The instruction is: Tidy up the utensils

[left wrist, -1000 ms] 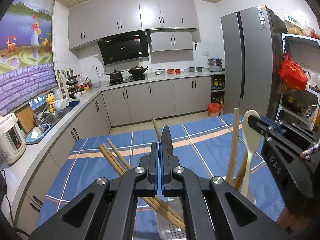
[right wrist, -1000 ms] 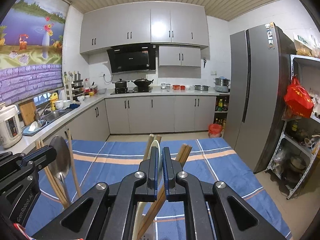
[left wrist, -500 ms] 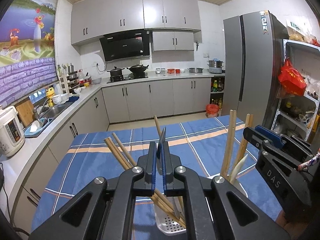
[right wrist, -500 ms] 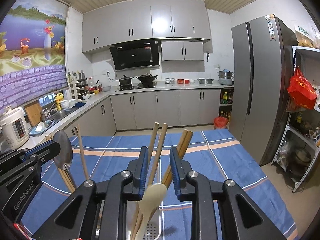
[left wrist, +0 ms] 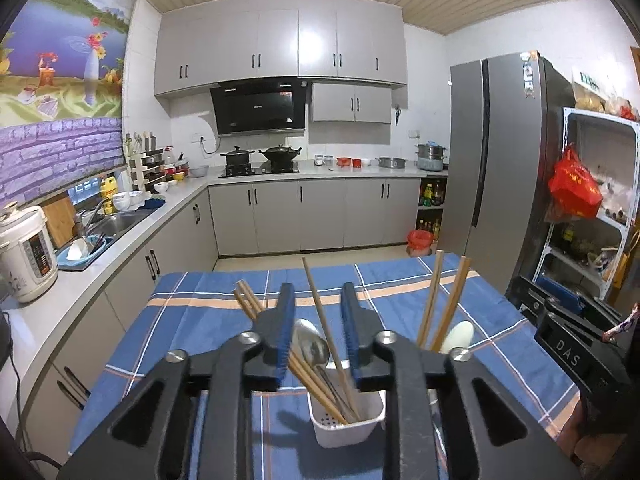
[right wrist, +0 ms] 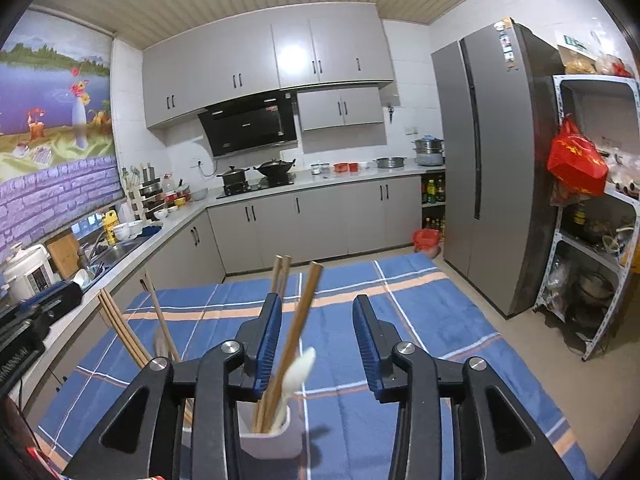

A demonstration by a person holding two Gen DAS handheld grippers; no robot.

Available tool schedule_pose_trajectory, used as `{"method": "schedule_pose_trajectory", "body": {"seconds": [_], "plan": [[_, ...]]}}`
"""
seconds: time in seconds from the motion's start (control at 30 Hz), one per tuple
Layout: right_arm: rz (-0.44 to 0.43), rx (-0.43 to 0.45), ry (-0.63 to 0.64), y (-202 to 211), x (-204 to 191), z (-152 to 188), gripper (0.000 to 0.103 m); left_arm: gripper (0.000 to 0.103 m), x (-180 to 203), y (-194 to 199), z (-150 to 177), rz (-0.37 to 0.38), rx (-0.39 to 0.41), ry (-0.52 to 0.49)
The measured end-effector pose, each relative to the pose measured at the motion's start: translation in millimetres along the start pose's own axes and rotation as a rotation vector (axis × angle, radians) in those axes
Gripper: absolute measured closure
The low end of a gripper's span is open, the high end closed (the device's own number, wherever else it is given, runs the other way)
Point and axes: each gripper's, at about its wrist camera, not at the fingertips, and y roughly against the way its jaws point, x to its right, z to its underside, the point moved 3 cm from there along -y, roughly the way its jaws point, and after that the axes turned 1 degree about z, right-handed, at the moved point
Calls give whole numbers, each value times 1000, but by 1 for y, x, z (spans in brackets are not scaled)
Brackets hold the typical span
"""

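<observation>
Left wrist view shows the left gripper (left wrist: 316, 336) just opened, holding nothing, its shiny metal spoon (left wrist: 310, 346) resting with long wooden chopsticks (left wrist: 320, 320) in the white plastic holder (left wrist: 346, 426) on the blue checked desk (left wrist: 200, 320), so little looks left.

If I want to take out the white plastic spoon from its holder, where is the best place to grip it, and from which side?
Grip the white plastic spoon at its bowl, from above. It stands handle-down in the white holder, so only the bowl end is free. Wooden chopsticks lean close on its left; come in from the right.
</observation>
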Motion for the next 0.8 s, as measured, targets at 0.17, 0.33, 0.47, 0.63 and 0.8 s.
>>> {"method": "schedule_pose_trajectory", "body": {"seconds": [0.17, 0.33, 0.47, 0.63, 0.8], "plan": [[17, -36, -22, 24, 15, 17, 53, 54, -5, 35, 7, -24, -4, 43], [12, -82, -34, 47, 27, 35, 51, 38, -9, 71, 20, -55, -19, 88], [18, -116, -35, 75, 40, 48, 50, 28, -3, 104, 27, -64, -4, 91], [51, -126, -16, 118, 64, 56, 43, 14, 19, 143, 27, -77, 61, 86], [116, -135, -61, 149, 100, 67, 39, 6, 51, 166, 25, -60, 97, 63]]}}
